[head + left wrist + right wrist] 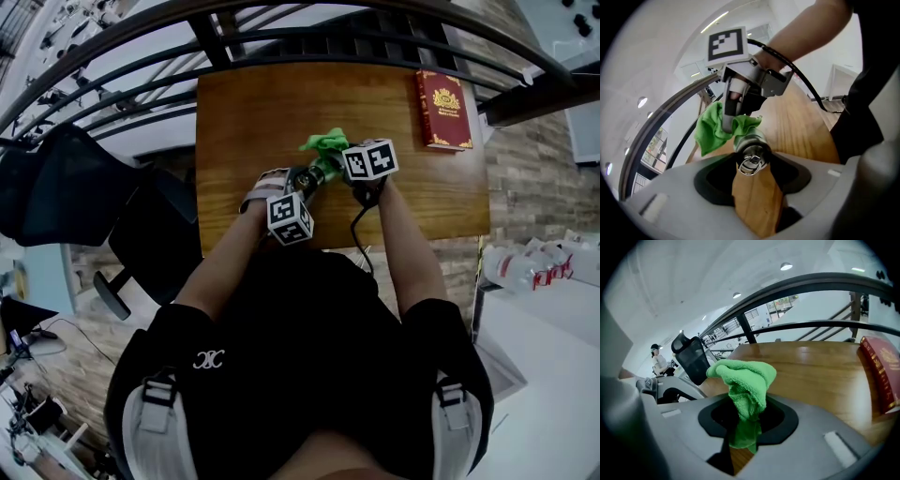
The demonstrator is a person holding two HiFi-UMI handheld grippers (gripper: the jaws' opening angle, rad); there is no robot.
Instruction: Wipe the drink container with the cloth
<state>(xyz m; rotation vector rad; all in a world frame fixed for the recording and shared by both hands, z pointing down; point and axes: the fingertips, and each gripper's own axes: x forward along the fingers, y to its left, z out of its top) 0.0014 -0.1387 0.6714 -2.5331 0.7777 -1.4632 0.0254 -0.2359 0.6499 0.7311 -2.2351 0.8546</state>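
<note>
A dark drink can (751, 149) with a silver pull-tab top points its top at the camera in the left gripper view. My left gripper (752, 165) is shut on it, holding it above the wooden table (253, 122). The bright green cloth (746, 383) is bunched in my right gripper (747, 414), which is shut on it. In the left gripper view the cloth (712, 129) lies against the far end of the can, under the right gripper (740, 96). In the head view the cloth (324, 145) sits just beyond the can (307, 178), between the two marker cubes.
A red book (442, 110) lies at the table's far right. Dark curved railings (281, 42) run past the table's far edge. A black office chair (141, 239) stands left of the table, and a white surface with bottles (539, 267) is on the right.
</note>
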